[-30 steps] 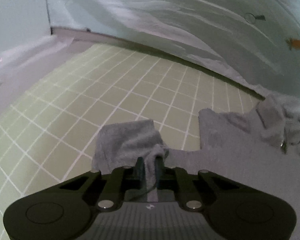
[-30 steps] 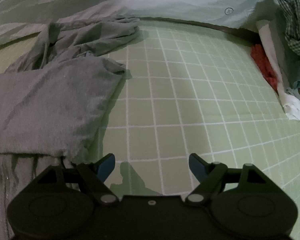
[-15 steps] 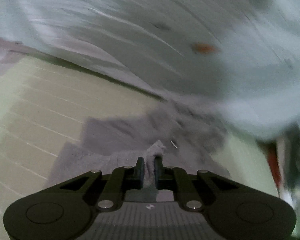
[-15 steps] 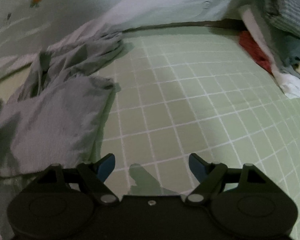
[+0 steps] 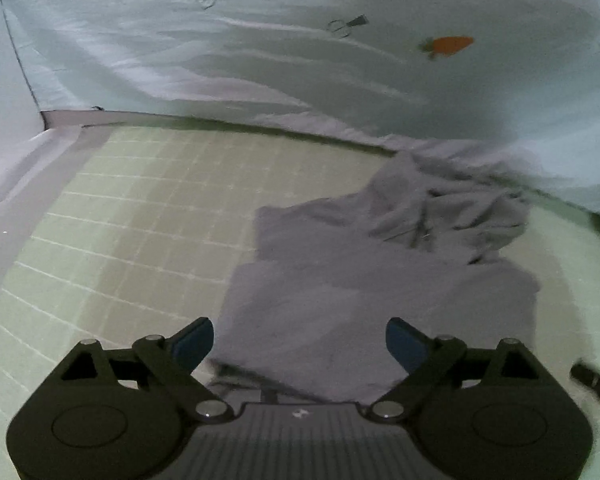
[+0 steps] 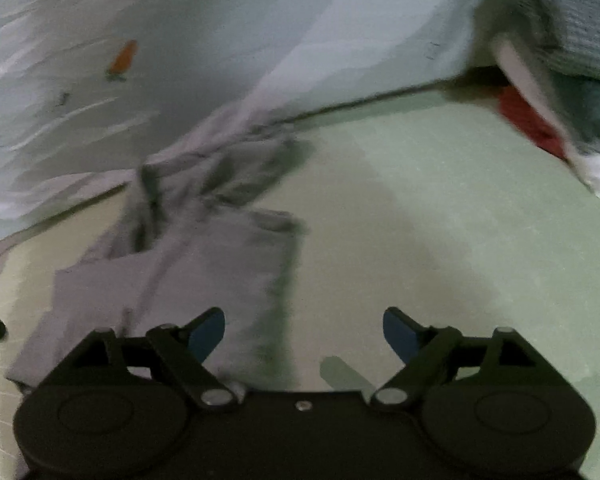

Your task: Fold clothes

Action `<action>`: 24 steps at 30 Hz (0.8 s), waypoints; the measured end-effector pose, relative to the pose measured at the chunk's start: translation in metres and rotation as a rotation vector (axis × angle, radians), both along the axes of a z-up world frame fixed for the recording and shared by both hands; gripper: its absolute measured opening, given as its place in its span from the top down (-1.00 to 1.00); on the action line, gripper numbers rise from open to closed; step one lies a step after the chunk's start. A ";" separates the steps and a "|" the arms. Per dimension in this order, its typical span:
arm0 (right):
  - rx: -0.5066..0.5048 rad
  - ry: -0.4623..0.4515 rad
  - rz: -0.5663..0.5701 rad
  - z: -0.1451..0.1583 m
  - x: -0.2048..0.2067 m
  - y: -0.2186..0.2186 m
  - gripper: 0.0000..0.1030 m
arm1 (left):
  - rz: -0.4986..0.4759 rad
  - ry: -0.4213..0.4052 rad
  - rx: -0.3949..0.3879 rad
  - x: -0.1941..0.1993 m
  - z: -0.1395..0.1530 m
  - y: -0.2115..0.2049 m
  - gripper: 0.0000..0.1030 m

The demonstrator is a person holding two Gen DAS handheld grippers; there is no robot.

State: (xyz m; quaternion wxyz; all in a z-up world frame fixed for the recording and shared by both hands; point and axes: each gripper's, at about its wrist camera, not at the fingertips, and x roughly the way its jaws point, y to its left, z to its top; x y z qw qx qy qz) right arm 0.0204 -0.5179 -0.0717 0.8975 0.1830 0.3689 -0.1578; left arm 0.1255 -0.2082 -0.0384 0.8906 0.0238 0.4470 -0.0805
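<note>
both grippers, left gripper and right gripper, are opening with nothing held, so the grey shirt rests half folded on the mat.

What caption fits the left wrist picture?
Left gripper, jaws opening and empty, above a partly folded grey garment on green checked bedding.

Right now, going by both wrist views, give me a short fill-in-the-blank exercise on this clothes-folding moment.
1. The garment lying on the mat is ____ in colour.
2. The mat under it is pale green with a ____ of white lines.
3. The small print on the pale sheet behind is an orange ____.
4. The left tongs hold ____.

Missing words: grey; grid; carrot; nothing
</note>
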 end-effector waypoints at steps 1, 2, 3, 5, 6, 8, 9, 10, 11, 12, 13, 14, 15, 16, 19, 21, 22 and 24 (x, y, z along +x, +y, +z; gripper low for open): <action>0.000 -0.013 0.021 0.002 0.008 0.010 -0.69 | -0.004 -0.005 0.013 0.003 -0.003 0.006 -0.84; -0.001 -0.025 0.042 0.003 0.016 0.020 -0.69 | -0.004 -0.004 0.024 0.007 -0.008 0.010 -0.85; -0.006 -0.030 0.071 0.004 0.025 0.032 -0.69 | -0.002 -0.003 0.034 0.012 -0.013 0.014 -0.85; -0.017 -0.031 0.135 0.003 0.045 0.056 -0.69 | 0.015 0.017 0.035 0.024 -0.023 0.023 -0.85; -0.022 -0.027 0.169 0.003 0.054 0.068 -0.69 | 0.028 0.029 0.028 0.030 -0.029 0.028 -0.85; -0.022 -0.005 0.216 -0.002 0.071 0.089 -0.64 | 0.058 0.070 0.013 0.042 -0.038 0.037 -0.85; -0.016 0.012 0.230 -0.006 0.079 0.098 -0.61 | 0.069 0.082 0.003 0.047 -0.044 0.042 -0.85; -0.010 0.030 0.243 -0.010 0.087 0.106 -0.56 | 0.073 0.093 0.002 0.049 -0.050 0.045 -0.85; -0.005 0.047 0.257 -0.014 0.094 0.115 -0.46 | 0.075 0.105 0.004 0.052 -0.056 0.048 -0.85; 0.007 0.067 0.267 -0.021 0.100 0.122 -0.40 | 0.078 0.117 0.005 0.055 -0.062 0.051 -0.85; 0.018 0.087 0.278 -0.027 0.105 0.129 -0.26 | 0.075 0.133 0.009 0.057 -0.069 0.052 -0.85; 0.020 0.108 0.283 -0.032 0.108 0.135 -0.13 | 0.070 0.143 0.004 0.059 -0.075 0.053 -0.85; 0.022 0.128 0.288 -0.037 0.110 0.141 -0.08 | 0.062 0.146 -0.007 0.061 -0.079 0.054 -0.85; 0.022 0.138 0.295 -0.042 0.111 0.146 0.01 | 0.055 0.144 -0.012 0.061 -0.082 0.054 -0.85; -0.015 0.133 0.322 -0.045 0.108 0.157 0.52 | 0.035 0.136 -0.020 0.063 -0.086 0.053 -0.91; -0.019 0.132 0.327 -0.043 0.108 0.156 0.90 | 0.027 0.135 -0.018 0.066 -0.086 0.051 -0.91; -0.011 0.130 0.328 -0.041 0.108 0.155 0.90 | 0.025 0.137 -0.018 0.067 -0.086 0.050 -0.91; 0.007 0.114 0.319 -0.034 0.107 0.149 0.91 | 0.026 0.132 -0.022 0.069 -0.082 0.047 -0.91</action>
